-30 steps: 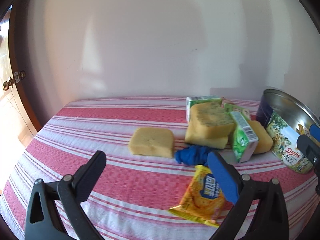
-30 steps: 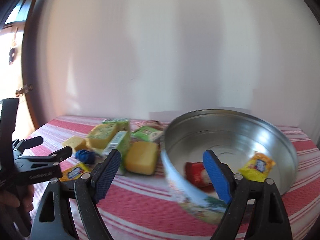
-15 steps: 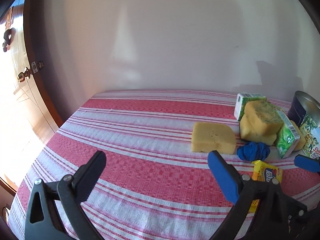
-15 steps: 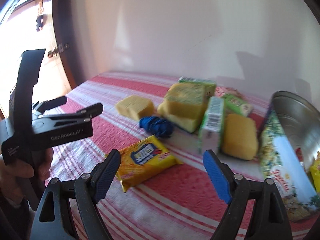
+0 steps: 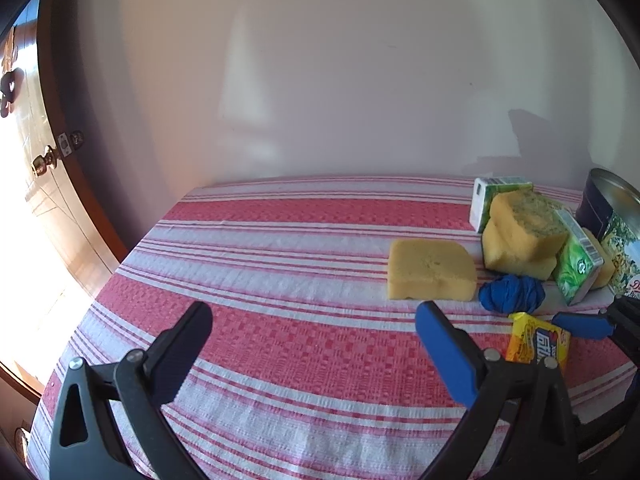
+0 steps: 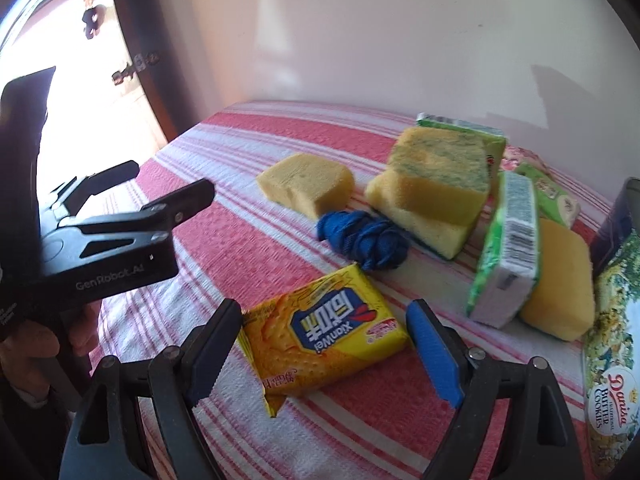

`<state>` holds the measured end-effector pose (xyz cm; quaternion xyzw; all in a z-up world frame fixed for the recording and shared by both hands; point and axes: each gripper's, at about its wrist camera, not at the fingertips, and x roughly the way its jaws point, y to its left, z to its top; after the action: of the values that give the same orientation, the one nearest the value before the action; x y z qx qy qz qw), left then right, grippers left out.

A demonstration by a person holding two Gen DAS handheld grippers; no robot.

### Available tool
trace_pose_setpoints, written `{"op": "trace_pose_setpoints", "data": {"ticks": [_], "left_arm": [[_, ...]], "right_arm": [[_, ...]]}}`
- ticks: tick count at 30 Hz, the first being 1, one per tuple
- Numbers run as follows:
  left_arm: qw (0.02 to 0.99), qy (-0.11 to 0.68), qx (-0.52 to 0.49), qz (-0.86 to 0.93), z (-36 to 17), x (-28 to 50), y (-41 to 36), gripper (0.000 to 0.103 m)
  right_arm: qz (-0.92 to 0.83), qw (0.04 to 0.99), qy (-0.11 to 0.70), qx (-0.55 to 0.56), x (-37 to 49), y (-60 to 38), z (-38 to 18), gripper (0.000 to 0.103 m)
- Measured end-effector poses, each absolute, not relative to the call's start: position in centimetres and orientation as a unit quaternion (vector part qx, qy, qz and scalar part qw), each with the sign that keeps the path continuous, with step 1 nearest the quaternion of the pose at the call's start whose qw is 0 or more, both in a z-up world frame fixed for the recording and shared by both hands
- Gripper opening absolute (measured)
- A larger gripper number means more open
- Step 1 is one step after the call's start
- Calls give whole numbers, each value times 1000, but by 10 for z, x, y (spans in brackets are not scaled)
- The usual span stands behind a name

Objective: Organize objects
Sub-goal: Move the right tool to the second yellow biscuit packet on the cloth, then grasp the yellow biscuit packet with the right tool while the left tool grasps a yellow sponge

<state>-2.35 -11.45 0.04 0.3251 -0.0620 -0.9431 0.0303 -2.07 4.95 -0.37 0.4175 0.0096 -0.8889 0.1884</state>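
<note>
The right gripper (image 6: 324,344) is spread around the cracker packet (image 6: 320,332), which lies near the blue cloth (image 6: 364,240). The slick wrapper may slide or crumple. The left gripper (image 5: 312,336), also spread, holds nothing.

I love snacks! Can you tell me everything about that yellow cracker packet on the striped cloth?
The cracker packet is a flat, shiny yellow wrapper, still sealed, with crimped ends. It shows a picture of crackers and a blue label with white writing. It lies flat on the red-and-white striped cloth, turned at a slant, just in front of the blue bundle. The right gripper stands open around it, not squeezing yet.
</note>
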Motion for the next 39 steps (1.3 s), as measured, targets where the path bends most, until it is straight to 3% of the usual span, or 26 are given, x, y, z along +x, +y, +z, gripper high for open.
{"op": "trace_pose_setpoints", "data": {"ticks": [6,8,13,25,31,35,39], "left_arm": [[23,-42,338,-940,-3,-27,-119,103],[20,-37,338,-940,-3,-27,-120,103],[7,-36,338,-940,-5,-27,-118,103],[-29,0,357,-933,-9,-49,-103,103],[-41,-34,373,-926,-15,-88,-70,102],[-55,-24,424,-904,-29,-114,-59,90],[-59,-9,445,-894,-36,-121,-62,86]], "right_arm": [[-880,190,68,430,-19,29,-10,91],[-881,183,80,429,-19,26,-11,86],[-885,191,46,423,-12,39,-8,77],[-942,116,-7,314,25,93,35,77],[-953,83,-11,291,30,104,42,77],[-957,62,-3,283,28,104,44,77],[-957,58,-11,286,32,116,45,77]]}}
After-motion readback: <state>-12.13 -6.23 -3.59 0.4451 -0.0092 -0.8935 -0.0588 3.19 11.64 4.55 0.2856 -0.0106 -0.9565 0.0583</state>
